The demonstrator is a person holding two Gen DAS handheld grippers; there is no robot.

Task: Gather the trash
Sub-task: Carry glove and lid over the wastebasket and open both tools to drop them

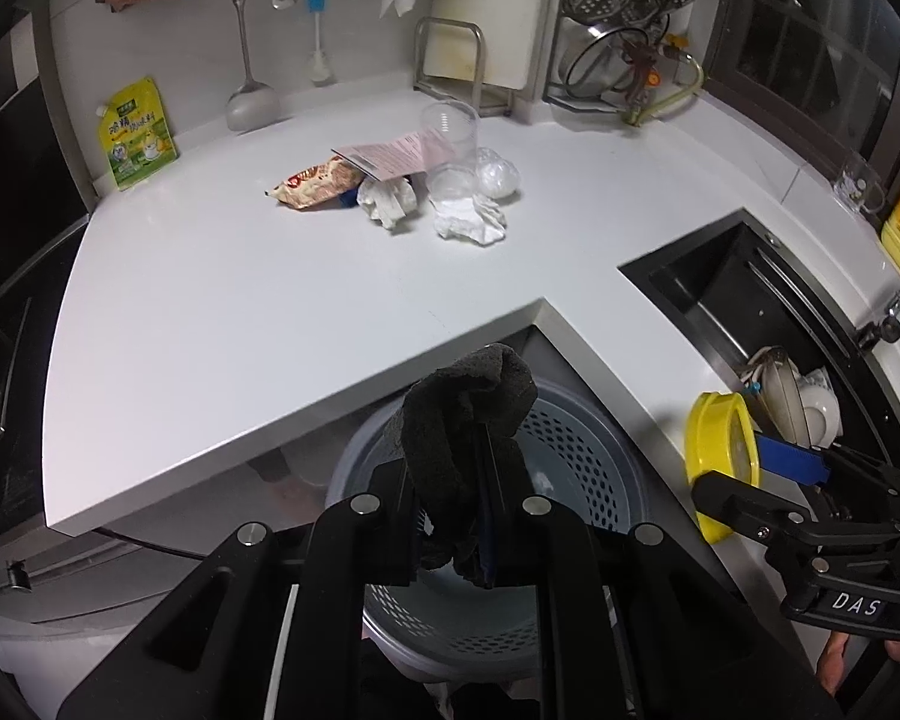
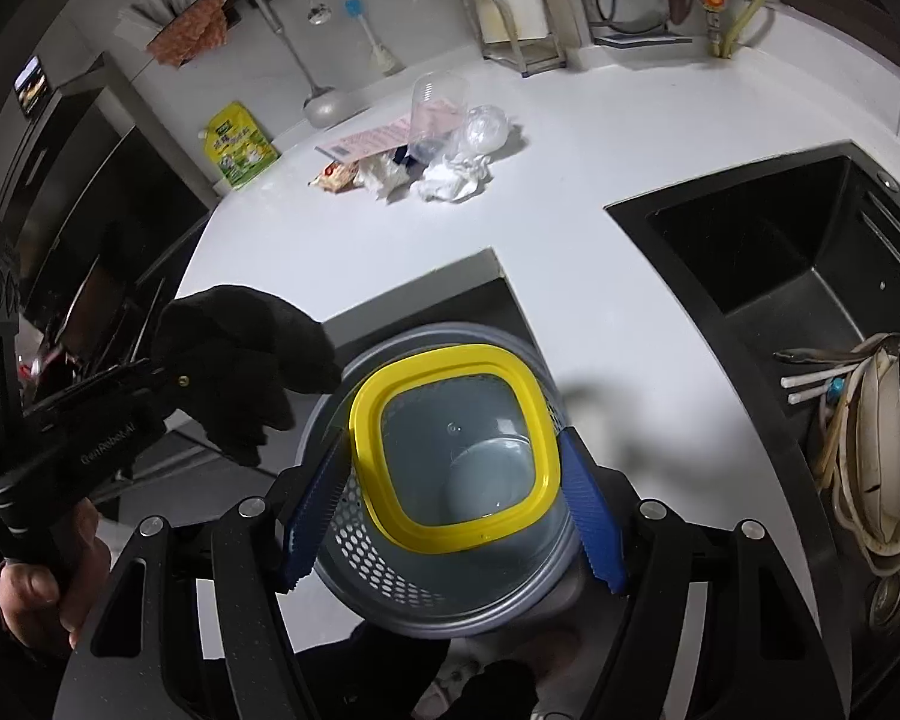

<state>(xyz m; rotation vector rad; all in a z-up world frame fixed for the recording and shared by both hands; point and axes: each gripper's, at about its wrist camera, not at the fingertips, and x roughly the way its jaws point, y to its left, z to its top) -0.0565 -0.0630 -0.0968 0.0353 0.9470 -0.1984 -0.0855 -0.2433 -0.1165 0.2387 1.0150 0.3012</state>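
The left gripper has its jaws pressed almost together, pinching a dark grey cloth. The cloth bunches up above the jaws and hangs down below them. Right under it sits a round grey bin with holes in its wall, tucked into the corner below the white counter.

The right gripper has its blue fingers spread wide, one on each side of a yellow-rimmed clear lid. The fingers look to be gripping the lid by its edges. The lid is over the mouth of the bin, and you can see down through it to a pale round thing at the bottom. From the right wrist view, a hand holds the handle of the left gripper.

More trash is in a small pile far back on the counter: a snack wrapper, crumpled white tissues, a pink paper, a clear plastic cup and a clear bag. A green and yellow pouch leans on the wall. To the right is a dark sink with dirty dishes.
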